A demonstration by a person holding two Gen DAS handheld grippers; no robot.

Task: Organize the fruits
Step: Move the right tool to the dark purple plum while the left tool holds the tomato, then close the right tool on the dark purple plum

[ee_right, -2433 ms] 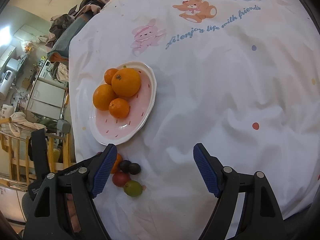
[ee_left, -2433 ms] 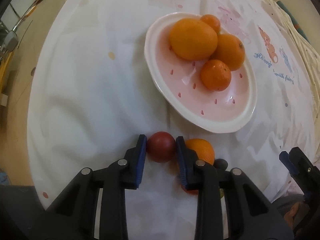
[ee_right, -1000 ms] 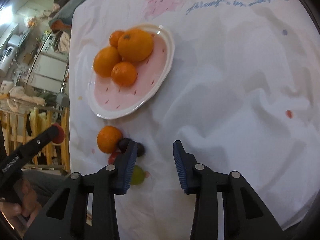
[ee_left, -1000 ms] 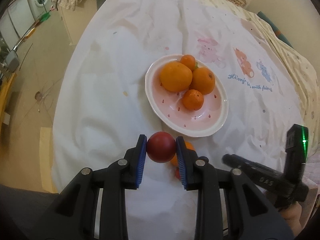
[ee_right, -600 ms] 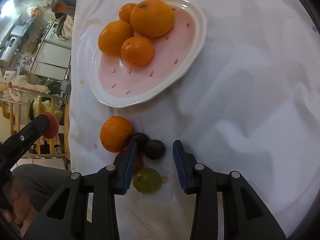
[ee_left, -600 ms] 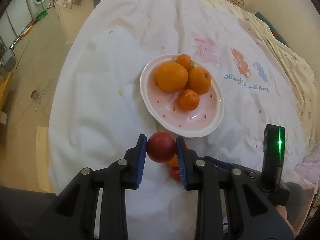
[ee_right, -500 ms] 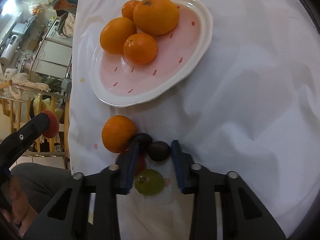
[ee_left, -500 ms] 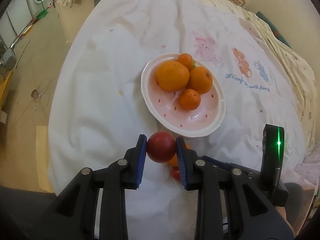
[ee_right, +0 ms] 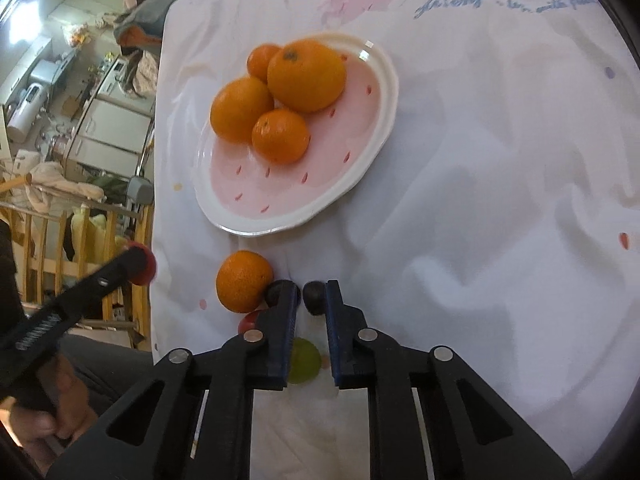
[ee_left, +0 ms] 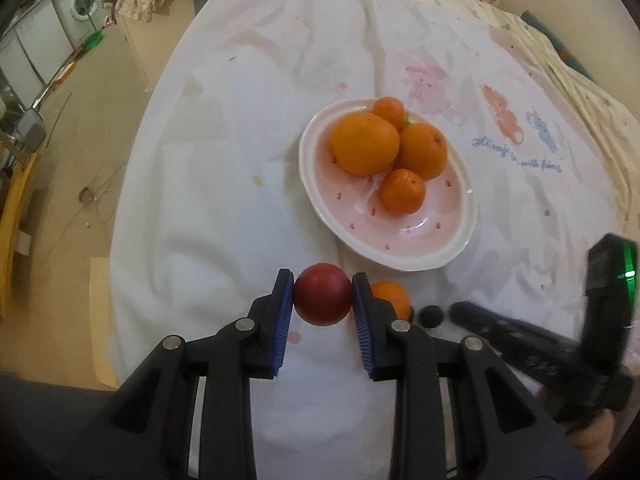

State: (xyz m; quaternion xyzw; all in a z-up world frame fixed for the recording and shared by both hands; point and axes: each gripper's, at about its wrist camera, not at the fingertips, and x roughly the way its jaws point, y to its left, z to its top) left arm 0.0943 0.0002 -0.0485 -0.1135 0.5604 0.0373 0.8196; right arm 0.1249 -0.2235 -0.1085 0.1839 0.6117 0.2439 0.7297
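Observation:
My left gripper (ee_left: 322, 300) is shut on a round red fruit (ee_left: 322, 299) and holds it above the cloth, in front of the pink plate (ee_left: 452, 252). The plate holds several oranges (ee_left: 365, 143). My right gripper (ee_right: 311, 300) has its pads narrowed around a small dark fruit (ee_right: 313, 298), which touches the right pad; a gap shows at the left pad. A second dark fruit (ee_right: 276, 291), a loose orange (ee_right: 244, 281), a small red fruit (ee_right: 248, 322) and a green fruit (ee_right: 305, 361) lie beside it. The plate (ee_right: 372, 168) shows beyond.
A white printed cloth (ee_left: 224, 200) covers the table, whose left edge drops to the floor (ee_left: 80, 140). Furniture and wooden rails (ee_right: 48, 224) stand past the table's left edge. The right gripper's body (ee_left: 560, 352) lies at the lower right of the left wrist view.
My right gripper has moved down to the small fruits and narrowed around a dark one. My left gripper still holds the red fruit, nearly still.

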